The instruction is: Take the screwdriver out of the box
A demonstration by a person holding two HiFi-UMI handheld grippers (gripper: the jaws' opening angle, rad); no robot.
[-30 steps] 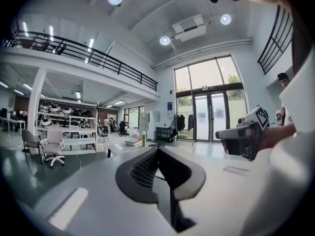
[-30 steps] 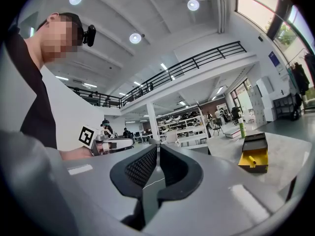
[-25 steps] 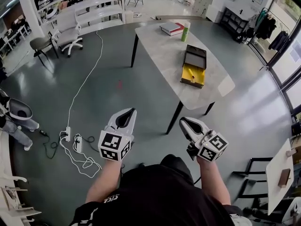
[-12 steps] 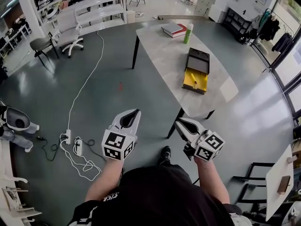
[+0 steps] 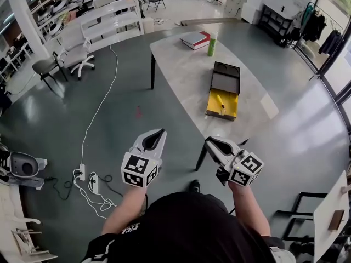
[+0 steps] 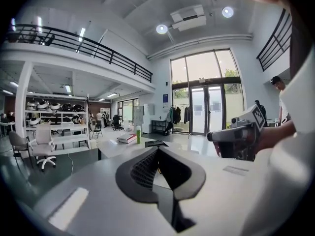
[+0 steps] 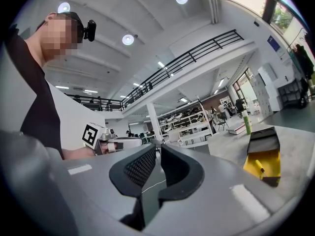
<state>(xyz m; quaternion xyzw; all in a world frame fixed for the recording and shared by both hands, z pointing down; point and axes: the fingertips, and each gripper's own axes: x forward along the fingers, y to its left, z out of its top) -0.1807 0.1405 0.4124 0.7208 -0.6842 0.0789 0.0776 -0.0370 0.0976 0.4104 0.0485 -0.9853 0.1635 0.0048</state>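
An open box (image 5: 224,92) lies on the grey table (image 5: 175,64), its dark lid folded back and its inside yellow. A yellow-handled screwdriver (image 5: 219,100) rests in the yellow part, also seen in the right gripper view as the screwdriver (image 7: 259,169) in the box (image 7: 263,156). My left gripper (image 5: 156,133) is held over the floor, short of the table's near end, shut and empty. My right gripper (image 5: 209,142) hangs beside it near the table leg, shut with nothing in it. Both jaw pairs, left (image 6: 157,156) and right (image 7: 158,156), point level.
A red-and-white book (image 5: 196,39) and a green bottle (image 5: 211,44) stand at the table's far end. On the floor to the left lie a white cable and power strips (image 5: 88,177). Office chairs (image 5: 74,53) and shelving are at the back left; a small table (image 5: 329,212) is on the right.
I have walked toward the table, so both grippers sit nearer its close end. The box shows larger and closer. Neither pair of jaws has changed.
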